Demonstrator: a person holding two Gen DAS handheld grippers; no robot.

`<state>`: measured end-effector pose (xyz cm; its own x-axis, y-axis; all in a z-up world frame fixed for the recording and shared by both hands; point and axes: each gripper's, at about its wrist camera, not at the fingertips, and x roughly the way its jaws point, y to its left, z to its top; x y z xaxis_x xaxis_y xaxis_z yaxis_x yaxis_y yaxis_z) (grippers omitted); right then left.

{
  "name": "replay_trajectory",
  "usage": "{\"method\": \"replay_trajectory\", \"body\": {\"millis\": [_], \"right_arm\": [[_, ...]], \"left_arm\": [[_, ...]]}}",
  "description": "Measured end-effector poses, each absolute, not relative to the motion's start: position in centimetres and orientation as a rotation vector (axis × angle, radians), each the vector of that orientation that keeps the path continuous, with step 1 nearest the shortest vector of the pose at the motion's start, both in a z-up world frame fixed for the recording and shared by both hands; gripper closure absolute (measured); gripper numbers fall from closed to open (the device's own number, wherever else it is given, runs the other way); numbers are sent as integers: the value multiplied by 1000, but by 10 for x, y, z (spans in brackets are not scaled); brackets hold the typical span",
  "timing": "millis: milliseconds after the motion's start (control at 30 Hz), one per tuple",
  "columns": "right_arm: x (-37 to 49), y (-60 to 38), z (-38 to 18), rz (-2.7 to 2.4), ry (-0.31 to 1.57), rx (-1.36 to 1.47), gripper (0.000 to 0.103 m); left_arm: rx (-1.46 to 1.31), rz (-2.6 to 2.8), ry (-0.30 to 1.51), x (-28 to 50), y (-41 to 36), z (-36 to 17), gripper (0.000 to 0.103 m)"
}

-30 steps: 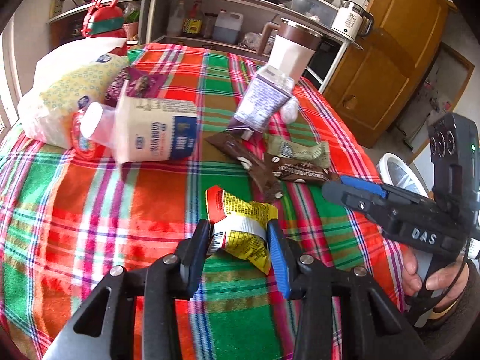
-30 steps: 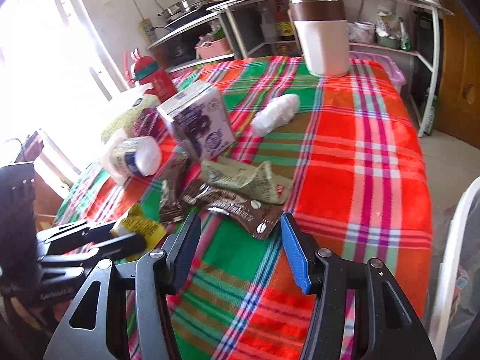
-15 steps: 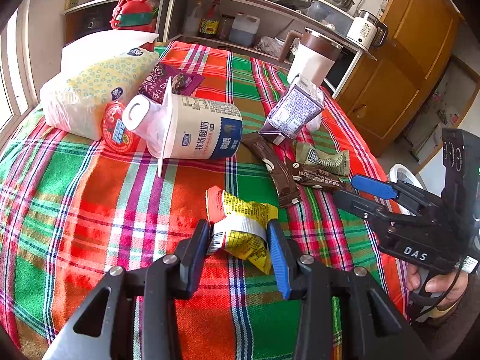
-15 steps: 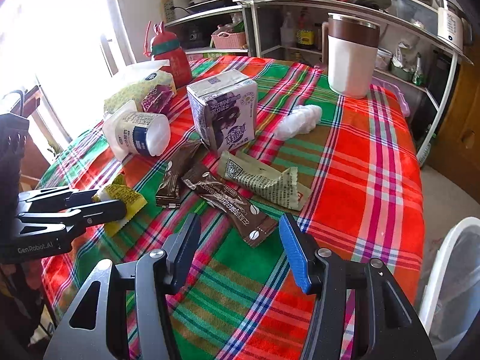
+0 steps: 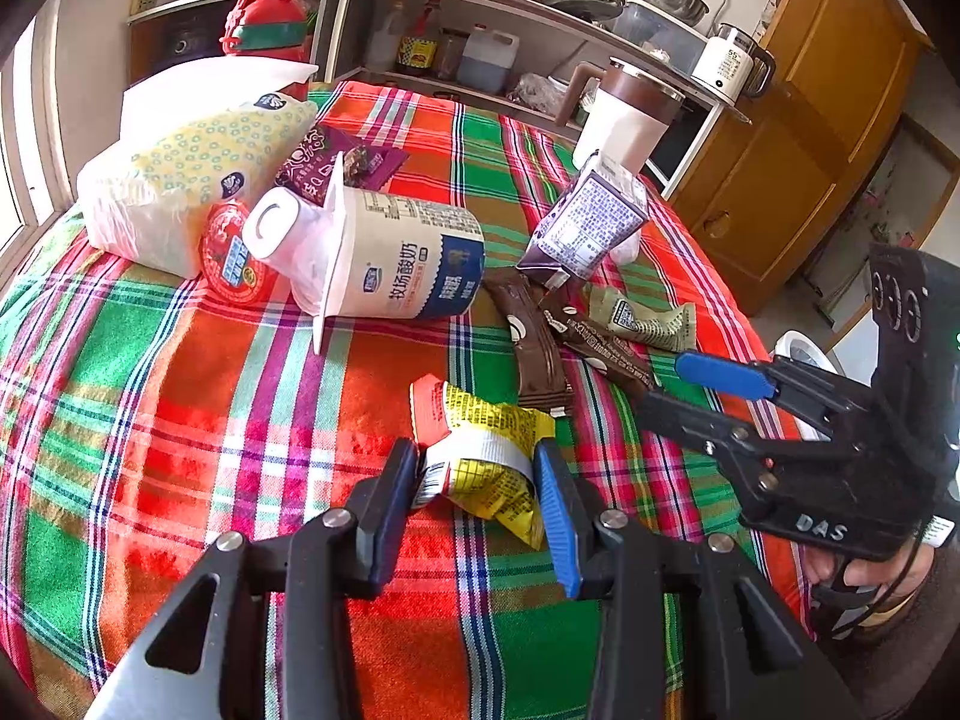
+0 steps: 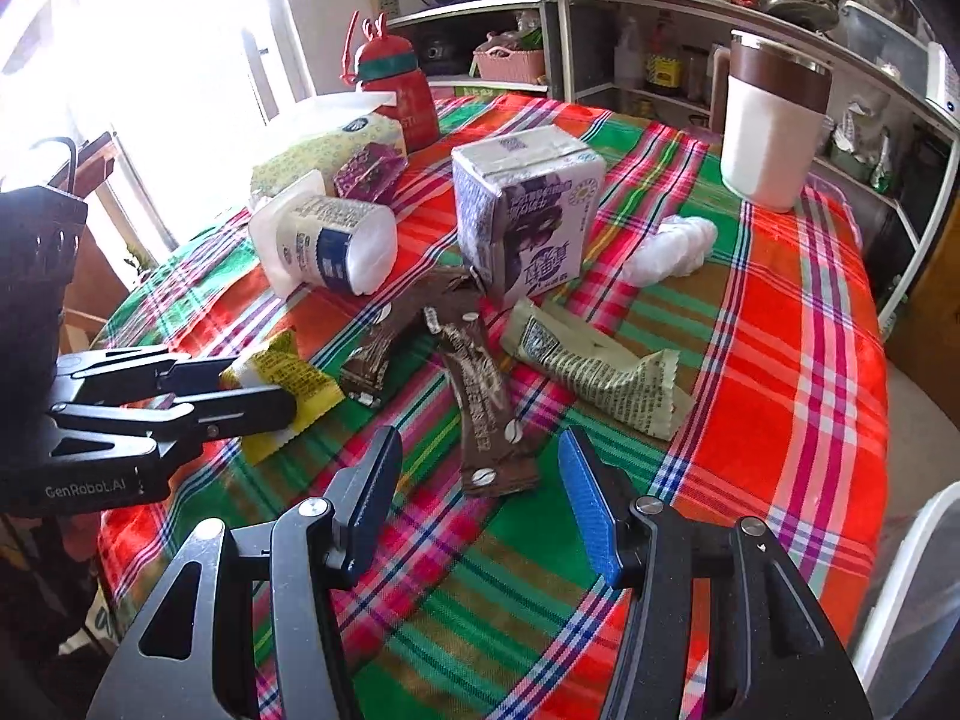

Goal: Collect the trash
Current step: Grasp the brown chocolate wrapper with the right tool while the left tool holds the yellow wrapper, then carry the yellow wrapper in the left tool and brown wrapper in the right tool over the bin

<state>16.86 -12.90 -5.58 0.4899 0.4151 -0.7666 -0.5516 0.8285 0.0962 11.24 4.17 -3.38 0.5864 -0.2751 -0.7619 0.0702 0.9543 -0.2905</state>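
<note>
My left gripper (image 5: 477, 474) is shut on a crumpled yellow wrapper (image 5: 486, 450), seen also in the right wrist view (image 6: 288, 378). My right gripper (image 6: 480, 480) is open, its jaws on either side of the near end of a brown wrapper (image 6: 480, 402) on the plaid tablecloth (image 6: 780, 330). A second brown wrapper (image 6: 384, 342), a green wrapper (image 6: 594, 372), a tipped yogurt cup (image 6: 330, 240), a purple milk carton (image 6: 528, 222) and a white crumpled tissue (image 6: 672, 246) lie beyond.
A tissue pack (image 5: 198, 174), a red lid (image 5: 231, 255), a purple snack packet (image 5: 336, 165), a red bottle (image 6: 396, 90) and a brown-topped jug (image 6: 774, 126) stand at the back. Kitchen shelves (image 6: 600, 42) lie behind. A white chair (image 6: 912, 588) is at the right.
Both grippers have risen and pulled back a little, so more of the table shows. The left stays shut on the yellow wrapper. The right now straddles the brown wrapper's end.
</note>
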Motion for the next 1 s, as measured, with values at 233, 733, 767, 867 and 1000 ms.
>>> {"method": "replay_trajectory", "body": {"millis": [233, 733, 767, 867, 1000], "right_arm": [[180, -115, -64, 577, 897, -161, 48], [157, -128, -56, 552, 850, -75, 79], [155, -131, -54, 547, 843, -59, 79], [149, -140, -51, 548, 837, -13, 79], [141, -149, -45, 542, 825, 36, 79]], "left_arm": [[-241, -206, 924, 112, 42, -34, 62], [-222, -203, 922, 106, 34, -32, 62], [-223, -207, 920, 105, 33, -31, 62], [-217, -217, 912, 103, 28, -27, 62], [-208, -235, 897, 99, 20, -21, 62]]}}
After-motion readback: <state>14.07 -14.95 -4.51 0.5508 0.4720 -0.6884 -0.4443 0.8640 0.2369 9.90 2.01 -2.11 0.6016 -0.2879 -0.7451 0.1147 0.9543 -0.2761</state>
